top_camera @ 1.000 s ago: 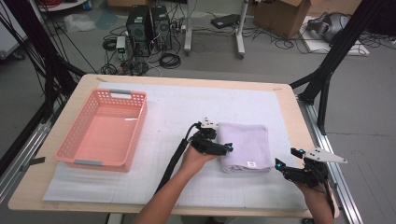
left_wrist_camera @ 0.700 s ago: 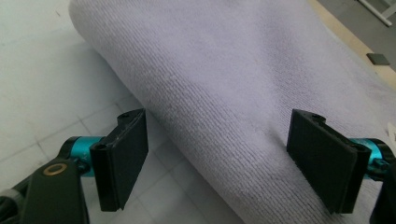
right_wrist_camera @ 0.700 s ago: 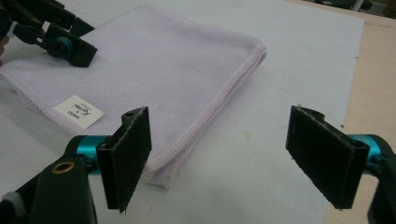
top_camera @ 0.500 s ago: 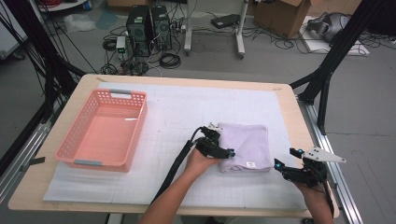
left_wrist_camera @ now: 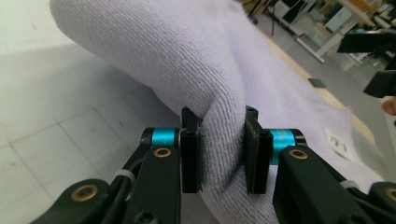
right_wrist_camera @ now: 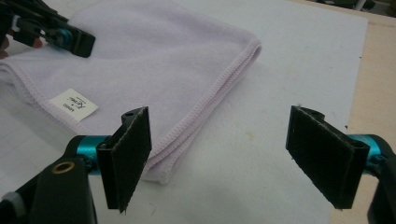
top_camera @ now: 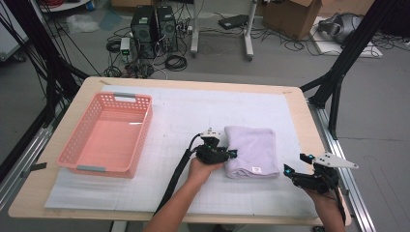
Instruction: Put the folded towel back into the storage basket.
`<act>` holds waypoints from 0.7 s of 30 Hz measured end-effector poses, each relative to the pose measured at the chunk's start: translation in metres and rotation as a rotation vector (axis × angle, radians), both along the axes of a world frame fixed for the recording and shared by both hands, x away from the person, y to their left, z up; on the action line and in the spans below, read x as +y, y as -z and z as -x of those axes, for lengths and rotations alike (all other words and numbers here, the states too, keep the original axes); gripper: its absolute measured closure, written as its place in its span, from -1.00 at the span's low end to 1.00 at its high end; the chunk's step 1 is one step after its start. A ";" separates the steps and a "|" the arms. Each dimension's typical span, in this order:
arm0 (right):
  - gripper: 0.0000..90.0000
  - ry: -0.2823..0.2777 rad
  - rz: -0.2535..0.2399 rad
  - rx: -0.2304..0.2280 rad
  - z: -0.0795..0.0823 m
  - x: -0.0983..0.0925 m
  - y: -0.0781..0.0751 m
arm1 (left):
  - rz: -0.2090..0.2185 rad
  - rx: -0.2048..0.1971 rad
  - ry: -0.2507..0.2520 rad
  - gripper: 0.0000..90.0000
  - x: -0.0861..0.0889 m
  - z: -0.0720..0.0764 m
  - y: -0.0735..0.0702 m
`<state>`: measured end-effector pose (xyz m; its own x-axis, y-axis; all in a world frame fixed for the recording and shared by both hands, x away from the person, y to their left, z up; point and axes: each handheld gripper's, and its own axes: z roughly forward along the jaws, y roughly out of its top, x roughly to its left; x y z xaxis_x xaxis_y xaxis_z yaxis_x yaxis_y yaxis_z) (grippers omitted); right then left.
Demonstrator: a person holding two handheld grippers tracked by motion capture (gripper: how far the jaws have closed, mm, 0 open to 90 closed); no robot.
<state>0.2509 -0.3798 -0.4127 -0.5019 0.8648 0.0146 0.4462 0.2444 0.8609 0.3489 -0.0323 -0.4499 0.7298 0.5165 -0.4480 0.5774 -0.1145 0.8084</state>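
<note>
A folded lilac towel (top_camera: 254, 150) with a small white label lies on the white mat, right of centre. My left gripper (top_camera: 231, 153) is at the towel's left edge. In the left gripper view the towel (left_wrist_camera: 196, 56) bulges up between the two black pads of the left gripper (left_wrist_camera: 219, 116); its jaws have just been closing and now pinch that fold. My right gripper (top_camera: 294, 163) rests near the table's right front corner, just right of the towel. Its jaws stand wide open with nothing between them (right_wrist_camera: 219, 140), and the towel's hemmed corner (right_wrist_camera: 140, 51) lies behind the left pad.
A pink plastic basket (top_camera: 145, 125) stands on the left part of the mat (top_camera: 193, 111). The wooden table edge (top_camera: 309, 125) runs close to my right hand. Black frame legs, cables and computer cases are on the floor beyond the table.
My left gripper has slid right onto the towel's left edge and its jaws have closed on the fabric. The right gripper has not moved.
</note>
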 end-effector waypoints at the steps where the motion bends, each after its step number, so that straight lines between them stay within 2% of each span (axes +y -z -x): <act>1: -0.53 0.001 0.000 0.000 0.000 0.000 0.000 | 0.009 -0.019 0.005 0.61 0.002 0.001 -0.002; 4: -0.53 -0.002 0.000 -0.001 0.000 0.001 0.000 | 0.039 -0.060 0.016 0.61 0.009 0.003 -0.008; 9: -0.53 -0.006 0.000 0.000 -0.001 0.002 0.000 | 0.062 -0.132 0.030 0.62 0.023 0.007 -0.018; 10: -0.53 -0.006 0.000 0.000 -0.001 0.002 0.000 | 0.062 -0.132 0.030 0.62 0.023 0.007 -0.018; 12: -0.53 -0.007 -0.002 0.004 0.000 0.003 0.000 | 0.065 -0.176 0.032 0.62 0.030 0.010 -0.024; 13: -0.53 -0.008 0.000 0.002 0.000 0.003 0.000 | 0.065 -0.176 0.032 0.62 0.030 0.010 -0.024; 15: -0.53 -0.008 0.000 0.001 -0.001 0.004 0.000 | 0.055 -0.217 0.042 0.62 0.037 0.013 -0.031; 19: -0.53 -0.010 0.002 -0.004 -0.001 0.005 -0.001 | 0.051 -0.260 0.058 0.62 0.045 0.015 -0.042; 20: -0.53 -0.012 0.000 -0.002 -0.001 0.006 -0.001 | 0.051 -0.260 0.058 0.62 0.045 0.015 -0.042; 21: -0.53 -0.015 0.001 -0.004 -0.001 0.006 -0.001 | 0.051 -0.279 0.066 0.62 0.050 0.016 -0.048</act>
